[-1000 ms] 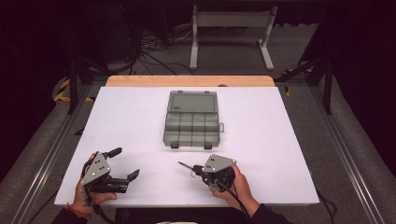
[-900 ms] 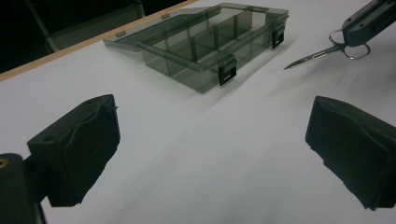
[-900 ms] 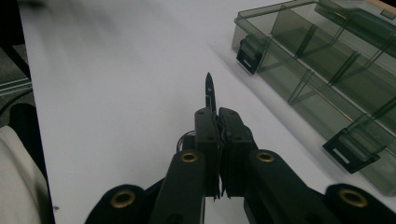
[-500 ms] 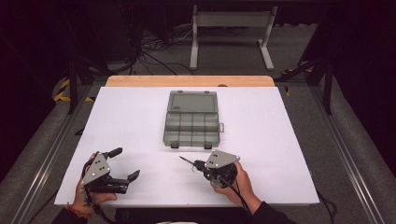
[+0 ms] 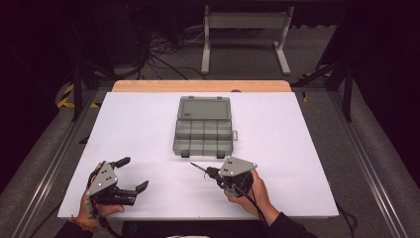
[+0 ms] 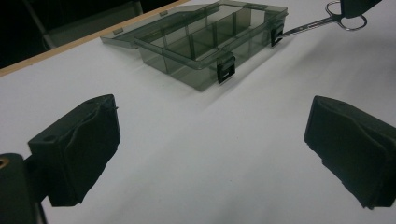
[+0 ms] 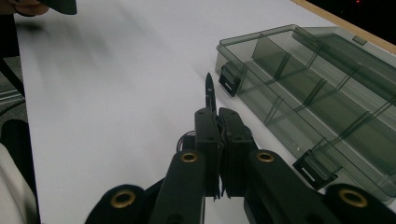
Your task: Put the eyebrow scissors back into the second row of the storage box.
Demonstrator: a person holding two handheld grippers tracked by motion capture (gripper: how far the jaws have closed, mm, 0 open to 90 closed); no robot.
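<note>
- The thing in hand is a slim metal tool, forceps or small scissors with ring handles [image 6: 346,18]; its pointed tip [image 7: 208,83] sticks out forward from the right gripper [image 5: 214,173], whose jaws are pressed together on it.
- The tool is lifted off the desk [image 5: 138,129] and aimed toward the near edge of the organiser box [image 5: 203,137]; in the high view its tip [image 5: 194,165] hangs just short of the box's front latches, near but not touching.
- The organiser box is already open: its lid [image 5: 205,108] lies flat behind the tray, and the divided compartments [image 7: 299,93] look empty as far as the smoky plastic lets one tell.
- So, by judgement, the pick-up is done and the box is ready; what remains is to carry the tool over the front wall, lower it into one compartment and let go. Closing the lid may follow, though nothing here settles that.
- The left gripper [image 5: 131,174] sits at the near left of the desk, well apart from the box, with its jaws spread wide and nothing between them; its pads [image 6: 79,149] frame bare white surface.
- The person's right hand [image 5: 247,191] holds its gripper low over the desk's near edge; the left hand [image 5: 96,206] rests at the corner.
- The tool is long against a single compartment, so it may need to go in aligned with a longer cell.
</note>
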